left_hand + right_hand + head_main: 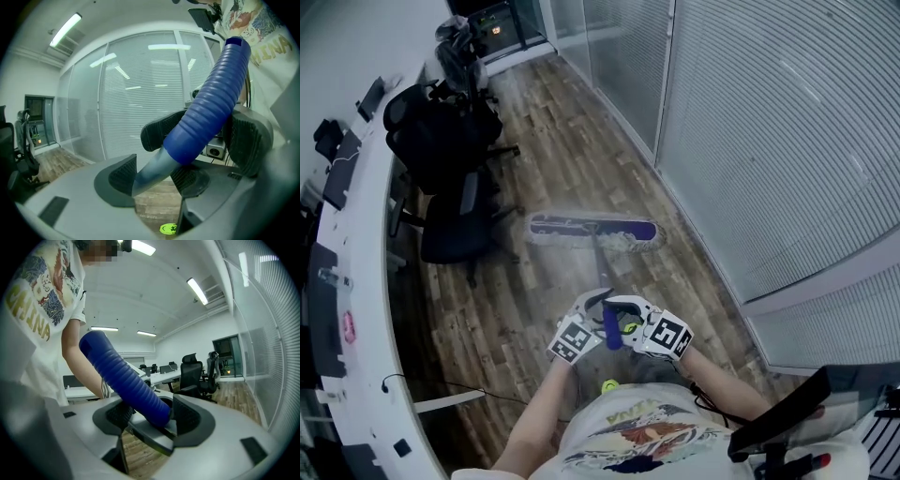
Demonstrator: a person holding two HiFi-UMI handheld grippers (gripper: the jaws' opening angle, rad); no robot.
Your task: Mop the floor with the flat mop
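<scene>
My left tongs and right tongs both clamped on mop handle; mop head flat on floor, frame centre.

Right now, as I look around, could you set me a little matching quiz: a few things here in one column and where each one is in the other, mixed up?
Things:
1. mop head
2. mop handle
3. office chairs

Places:
a. beside the curved white desk
b. flat on the wood floor
c. clamped in the left gripper and the right gripper

Pairs: 1-b, 2-c, 3-a.
</scene>
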